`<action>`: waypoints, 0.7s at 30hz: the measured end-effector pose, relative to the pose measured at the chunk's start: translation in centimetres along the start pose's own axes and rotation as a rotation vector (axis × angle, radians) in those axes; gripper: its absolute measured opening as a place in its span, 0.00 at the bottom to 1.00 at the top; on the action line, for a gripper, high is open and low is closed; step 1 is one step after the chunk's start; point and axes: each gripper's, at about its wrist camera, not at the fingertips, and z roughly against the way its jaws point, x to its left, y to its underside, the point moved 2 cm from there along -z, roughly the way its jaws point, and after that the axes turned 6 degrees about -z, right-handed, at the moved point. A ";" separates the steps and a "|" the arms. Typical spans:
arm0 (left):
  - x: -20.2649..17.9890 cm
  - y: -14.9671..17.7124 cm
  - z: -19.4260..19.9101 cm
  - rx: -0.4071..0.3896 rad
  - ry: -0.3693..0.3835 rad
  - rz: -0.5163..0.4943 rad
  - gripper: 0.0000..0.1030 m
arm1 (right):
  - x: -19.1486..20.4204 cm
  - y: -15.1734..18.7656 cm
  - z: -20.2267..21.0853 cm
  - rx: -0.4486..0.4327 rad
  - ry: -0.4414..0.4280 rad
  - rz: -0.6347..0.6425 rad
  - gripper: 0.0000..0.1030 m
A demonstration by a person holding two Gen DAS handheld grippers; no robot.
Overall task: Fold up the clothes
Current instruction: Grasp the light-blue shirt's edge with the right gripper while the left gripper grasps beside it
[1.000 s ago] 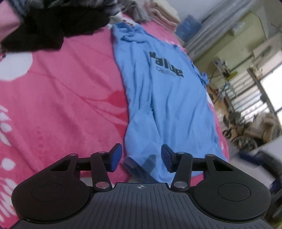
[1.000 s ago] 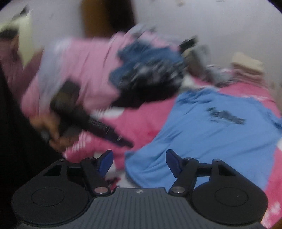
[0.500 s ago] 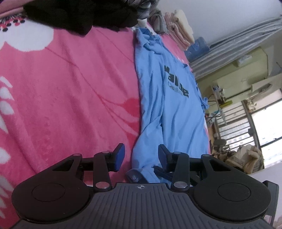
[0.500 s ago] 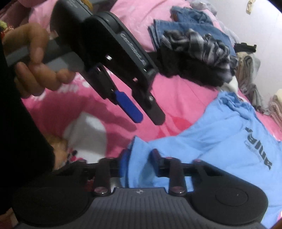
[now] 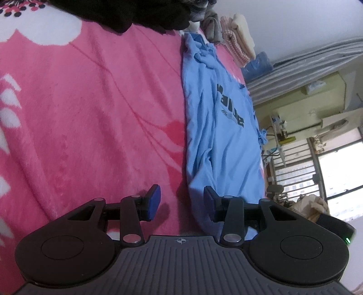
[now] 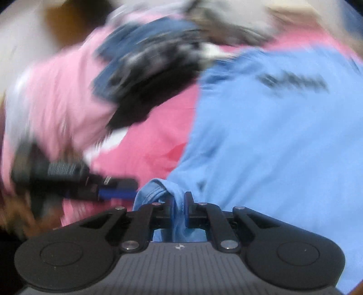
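Note:
A light blue T-shirt (image 5: 222, 140) with dark lettering lies spread on the pink flowered blanket (image 5: 90, 113). My left gripper (image 5: 181, 195) hovers low over the blanket, open, with only blanket between its jaws and the shirt's near edge running behind its right finger. In the blurred right wrist view my right gripper (image 6: 179, 204) is closing, its pads pinching a bunched corner of the T-shirt (image 6: 272, 136) near the hem. Just to the left of that corner one of the left gripper's blue pads (image 6: 118, 194) shows, held by a hand.
A heap of dark and denim clothes (image 5: 136, 13) lies at the far side of the bed, seen blurred in the right wrist view as a clothes heap (image 6: 145, 74). Folded towels (image 5: 236, 38) are stacked beyond the shirt. Past the bed's right edge stand a railing and a window (image 5: 317, 170).
My right gripper came down over the shirt's corner and shut on it. The corner that lay between the left gripper's jaws is gone from there. The left gripper sank and rolled slightly.

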 end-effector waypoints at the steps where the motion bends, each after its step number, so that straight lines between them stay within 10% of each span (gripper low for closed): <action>1: 0.0 0.1 0.0 0.001 0.005 0.004 0.40 | -1.3 -0.1 0.6 -0.009 -0.019 -0.096 0.08; 10: -0.5 0.8 -1.5 0.043 0.084 0.073 0.46 | -9.5 2.5 1.1 -0.008 -0.170 -0.644 0.08; 21: -0.2 0.0 -5.7 0.076 0.147 0.172 0.51 | -9.5 3.7 2.3 0.007 -0.164 -0.595 0.08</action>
